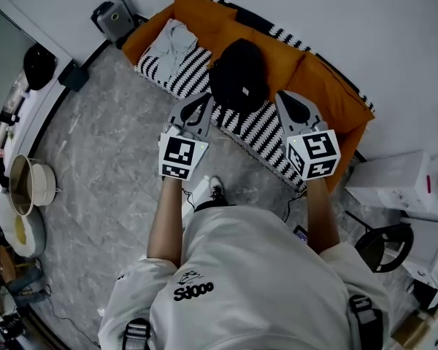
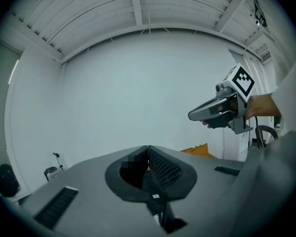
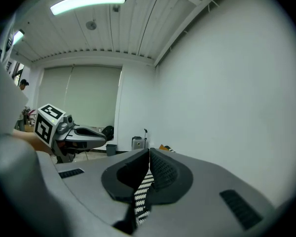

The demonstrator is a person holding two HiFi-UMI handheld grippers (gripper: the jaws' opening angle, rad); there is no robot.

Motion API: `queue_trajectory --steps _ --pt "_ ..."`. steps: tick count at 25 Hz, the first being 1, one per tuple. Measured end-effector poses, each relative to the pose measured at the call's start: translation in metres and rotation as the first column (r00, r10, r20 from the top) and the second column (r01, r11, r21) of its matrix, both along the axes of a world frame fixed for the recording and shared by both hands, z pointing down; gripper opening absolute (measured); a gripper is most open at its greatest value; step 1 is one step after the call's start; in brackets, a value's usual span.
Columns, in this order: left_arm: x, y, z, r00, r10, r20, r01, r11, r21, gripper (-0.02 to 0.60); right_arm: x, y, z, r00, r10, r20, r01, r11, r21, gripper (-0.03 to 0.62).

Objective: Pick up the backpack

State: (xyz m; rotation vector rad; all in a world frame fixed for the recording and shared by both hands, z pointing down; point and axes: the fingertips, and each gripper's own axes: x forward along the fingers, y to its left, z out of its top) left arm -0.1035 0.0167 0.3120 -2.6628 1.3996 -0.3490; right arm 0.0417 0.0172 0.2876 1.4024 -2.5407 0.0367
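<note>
The black backpack [image 1: 239, 75] lies on an orange sofa [image 1: 328, 86] that has a black-and-white striped cover [image 1: 255, 130]. In the head view my left gripper [image 1: 201, 102] hangs just left of the backpack and my right gripper [image 1: 285, 98] just right of it, both over the sofa's front edge. Both are shut with nothing between the jaws. In the left gripper view the left gripper [image 2: 148, 150] points at the white wall, with black backpack fabric [image 2: 155, 209] showing under the jaws. The right gripper [image 3: 149, 154] shows the striped cover [image 3: 142, 194] beneath it.
A small grey case [image 1: 115, 19] stands on the floor left of the sofa. Pots [image 1: 31, 182] sit along the left wall. White boxes [image 1: 398, 177] and a black stool [image 1: 383, 245] stand to the right. My shoe [image 1: 216, 192] is on the marbled floor [image 1: 102, 159] before the sofa.
</note>
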Motion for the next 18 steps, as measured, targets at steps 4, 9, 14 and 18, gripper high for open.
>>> queue_trajectory --steps 4,9,14,18 --pt "-0.02 -0.037 0.019 1.0 0.0 0.007 0.001 1.0 -0.03 0.021 -0.02 -0.035 0.016 0.998 0.009 -0.055 -0.01 1.0 -0.009 0.034" --pt "-0.039 -0.084 0.035 1.0 0.018 0.013 -0.017 0.998 -0.055 0.021 -0.037 -0.083 0.029 0.999 0.031 -0.022 -0.032 0.999 -0.026 0.032" --pt "-0.051 -0.127 0.052 0.999 0.035 0.034 -0.032 0.996 -0.084 0.021 -0.043 -0.123 0.041 0.999 0.045 0.012 -0.045 0.997 -0.065 0.034" --pt "-0.047 -0.159 0.07 0.999 0.039 0.037 -0.035 0.992 -0.121 0.023 -0.036 -0.152 0.062 0.999 0.045 -0.008 -0.045 0.994 -0.098 0.034"
